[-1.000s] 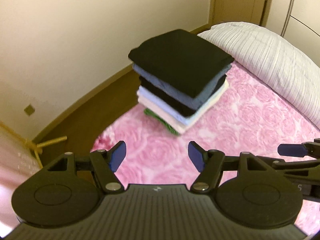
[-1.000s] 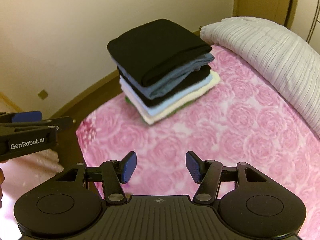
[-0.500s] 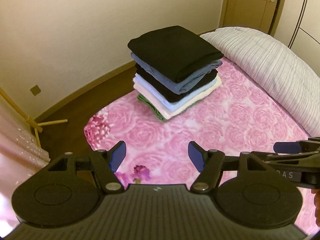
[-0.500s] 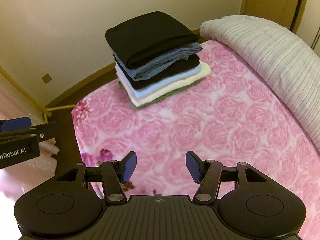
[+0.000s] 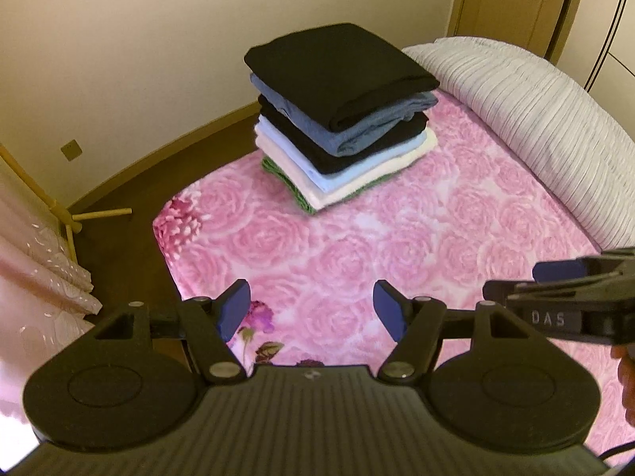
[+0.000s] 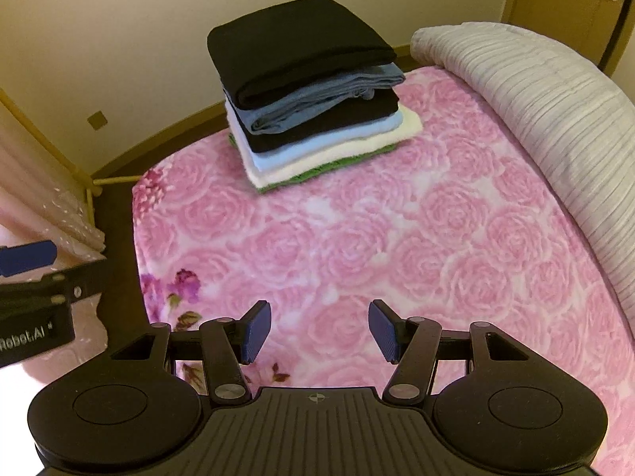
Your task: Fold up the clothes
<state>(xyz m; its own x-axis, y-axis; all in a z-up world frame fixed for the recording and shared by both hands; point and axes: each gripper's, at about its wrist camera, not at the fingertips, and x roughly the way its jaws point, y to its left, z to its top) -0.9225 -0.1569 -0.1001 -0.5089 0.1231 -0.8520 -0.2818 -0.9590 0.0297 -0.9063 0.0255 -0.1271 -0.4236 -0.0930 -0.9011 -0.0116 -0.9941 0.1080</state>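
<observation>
A stack of folded clothes sat near the far corner of the bed, on its pink rose-patterned cover beside a striped grey quilt, black garment on top. The left hand-held gripper and the right hand-held gripper hovered over the cover with jaws spread, empty, well short of the stack. The lowest layer looked green, though only its edge showed.

I count one stack of folded clothes holding six garments: two black, one grey-blue, one pale blue, one cream and one green at the bottom. One pink rose-patterned blanket lies under it. One grey striped quilt is alongside. I see two grippers: left gripper and right gripper, each with two blue pads.
</observation>
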